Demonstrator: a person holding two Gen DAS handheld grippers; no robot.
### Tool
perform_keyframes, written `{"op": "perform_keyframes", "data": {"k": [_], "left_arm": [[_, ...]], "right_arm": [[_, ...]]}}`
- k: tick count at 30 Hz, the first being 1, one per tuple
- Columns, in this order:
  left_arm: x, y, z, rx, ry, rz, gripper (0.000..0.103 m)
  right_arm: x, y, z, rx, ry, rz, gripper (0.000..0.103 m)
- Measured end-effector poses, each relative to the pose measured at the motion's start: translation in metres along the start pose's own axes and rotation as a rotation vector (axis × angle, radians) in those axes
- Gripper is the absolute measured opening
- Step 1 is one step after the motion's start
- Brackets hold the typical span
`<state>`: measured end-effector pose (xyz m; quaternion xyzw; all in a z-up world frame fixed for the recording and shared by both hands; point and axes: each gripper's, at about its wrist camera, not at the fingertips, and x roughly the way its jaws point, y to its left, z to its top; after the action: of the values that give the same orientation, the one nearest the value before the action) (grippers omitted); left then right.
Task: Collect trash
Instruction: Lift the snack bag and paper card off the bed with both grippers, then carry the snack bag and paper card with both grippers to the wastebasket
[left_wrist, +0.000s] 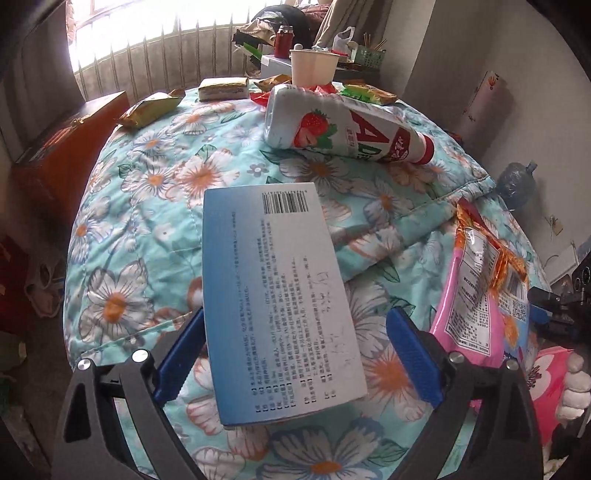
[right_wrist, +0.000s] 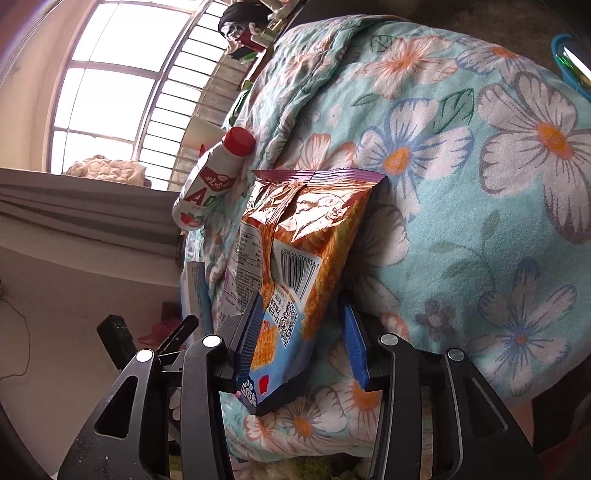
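A white and blue printed box (left_wrist: 277, 299) lies on the floral quilt (left_wrist: 155, 221) between the spread fingers of my open left gripper (left_wrist: 295, 350); neither pad clearly presses it. A strawberry drink bottle (left_wrist: 343, 123) lies on its side beyond it, also in the right wrist view (right_wrist: 210, 181). My right gripper (right_wrist: 303, 339) is open around the lower end of an orange and blue snack bag (right_wrist: 295, 258); the left pad (right_wrist: 251, 339) touches the bag, the right pad stands apart. The same bag shows at the right of the left wrist view (left_wrist: 476, 291).
Yellow and green snack wrappers (left_wrist: 151, 109), a flat packet (left_wrist: 223, 88) and a paper cup (left_wrist: 314, 66) lie at the quilt's far edge. An orange cabinet (left_wrist: 62, 147) stands left. A window with bars is behind. The box edge shows in the right wrist view (right_wrist: 195, 291).
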<state>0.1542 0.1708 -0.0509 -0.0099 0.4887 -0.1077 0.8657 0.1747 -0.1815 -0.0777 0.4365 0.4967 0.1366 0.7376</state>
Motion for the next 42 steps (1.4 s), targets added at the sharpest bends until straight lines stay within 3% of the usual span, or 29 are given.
{"op": "perform_keyframes", "data": {"k": [5, 12, 14, 16, 19, 24, 28, 33, 42], "left_arm": [[0.014, 0.005, 0.003, -0.042, 0.005, 0.023, 0.094], [0.020, 0.007, 0.010, -0.059, -0.047, 0.044, 0.093], [0.020, 0.007, 0.010, -0.043, -0.056, 0.063, 0.086], [0.020, 0.006, 0.010, -0.026, -0.059, 0.084, 0.077], [0.019, 0.004, 0.008, 0.023, -0.058, 0.089, 0.076], [0.005, 0.003, 0.005, 0.055, -0.101, 0.078, 0.074], [-0.015, -0.006, 0.012, 0.060, -0.138, -0.007, 0.073], [-0.039, -0.052, 0.031, 0.145, -0.183, -0.130, 0.073], [-0.037, -0.197, 0.064, 0.360, -0.168, -0.368, 0.073]], "right_arm": [[-0.002, -0.002, -0.003, 0.019, -0.013, 0.004, 0.041], [0.008, 0.019, -0.004, -0.053, -0.015, -0.076, 0.040], [0.010, 0.023, -0.006, -0.069, -0.025, -0.100, 0.039], [0.011, 0.026, -0.007, -0.091, -0.040, -0.135, 0.031], [0.014, 0.024, -0.008, -0.095, -0.045, -0.154, 0.016], [0.007, 0.025, -0.008, -0.097, -0.068, -0.118, 0.005], [-0.012, 0.028, -0.008, -0.102, -0.141, -0.059, 0.001], [-0.044, 0.011, -0.003, -0.059, -0.217, 0.006, 0.000], [-0.126, -0.037, 0.004, 0.025, -0.443, 0.053, 0.000]]}}
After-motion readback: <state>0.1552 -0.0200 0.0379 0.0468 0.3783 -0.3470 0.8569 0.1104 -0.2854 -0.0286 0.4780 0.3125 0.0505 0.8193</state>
